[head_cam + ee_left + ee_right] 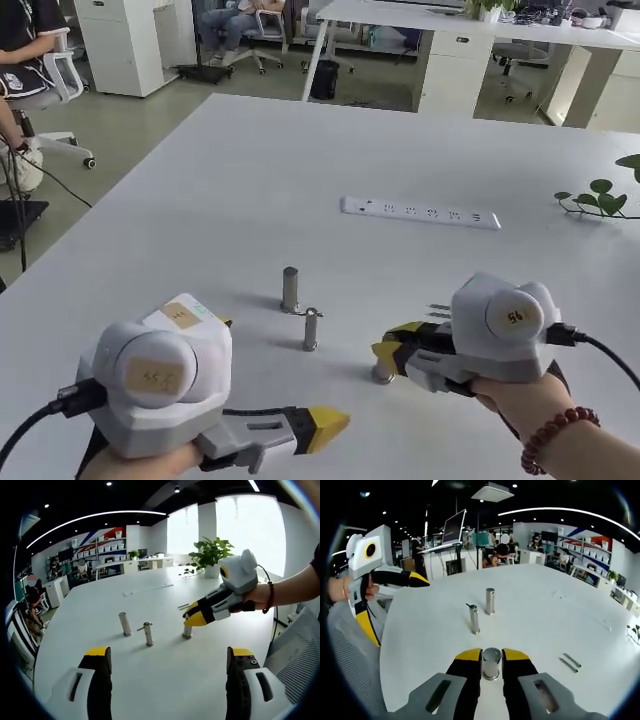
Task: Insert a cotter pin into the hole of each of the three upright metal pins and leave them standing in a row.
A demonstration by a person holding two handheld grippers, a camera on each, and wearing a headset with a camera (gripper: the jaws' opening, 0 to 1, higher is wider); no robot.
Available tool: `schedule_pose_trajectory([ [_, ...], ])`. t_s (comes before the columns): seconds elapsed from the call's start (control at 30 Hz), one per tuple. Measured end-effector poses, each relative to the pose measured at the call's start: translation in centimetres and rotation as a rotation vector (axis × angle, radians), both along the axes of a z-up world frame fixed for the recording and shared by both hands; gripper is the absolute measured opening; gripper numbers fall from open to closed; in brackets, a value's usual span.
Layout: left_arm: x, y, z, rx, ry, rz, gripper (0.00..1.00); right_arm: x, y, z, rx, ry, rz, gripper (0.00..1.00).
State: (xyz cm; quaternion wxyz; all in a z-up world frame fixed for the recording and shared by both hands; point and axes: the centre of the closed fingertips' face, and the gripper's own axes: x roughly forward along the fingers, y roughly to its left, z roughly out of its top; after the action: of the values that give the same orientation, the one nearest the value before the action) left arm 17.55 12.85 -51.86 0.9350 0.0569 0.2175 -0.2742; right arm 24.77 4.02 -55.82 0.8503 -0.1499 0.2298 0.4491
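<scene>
Pins (148, 634) stood three in a slanted row on the white table (200, 200). The middle pin (311, 329) carried a cotter pin (468, 605) at its top, too small to judge how far through. Just beyond it stood the far pin (290, 288). On its near side the right gripper (491, 655) was clenched on the third pin (491, 663), mostly hidden behind the jaws in the head view. Two loose cotter pins (568, 662) lay beside that gripper. The left gripper (167, 652) hung spread wide, nearer the person than the middle pin, grasping nothing.
</scene>
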Motion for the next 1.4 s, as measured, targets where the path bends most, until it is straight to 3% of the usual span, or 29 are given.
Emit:
schedule_pose_trajectory([
  [0.4,0.1,-0.4,0.3,-0.009,-0.02,-0.008,0.99,-0.8,-2.3,1.2,0.009,0.018,0.017,0.17],
  [0.67,0.2,-0.5,0.4,-0.011,-0.024,-0.01,0.99,0.3,-5.0,1.3,-0.044,0.03,0.007,0.15],
  [0.93,0.2,-0.4,0.4,-0.019,-0.023,-0.008,0.97,1.7,-7.1,0.2,-0.099,0.056,-0.016,0.13],
  [1.33,0.3,-0.3,0.4,-0.028,-0.018,-0.001,0.95,4.1,-8.9,-0.1,-0.132,0.1,-0.075,0.09],
  [1.4,0.4,-0.3,0.5,-0.03,-0.031,0.0,0.95,4.4,-9.3,-0.2,-0.159,0.104,-0.069,0.09],
])
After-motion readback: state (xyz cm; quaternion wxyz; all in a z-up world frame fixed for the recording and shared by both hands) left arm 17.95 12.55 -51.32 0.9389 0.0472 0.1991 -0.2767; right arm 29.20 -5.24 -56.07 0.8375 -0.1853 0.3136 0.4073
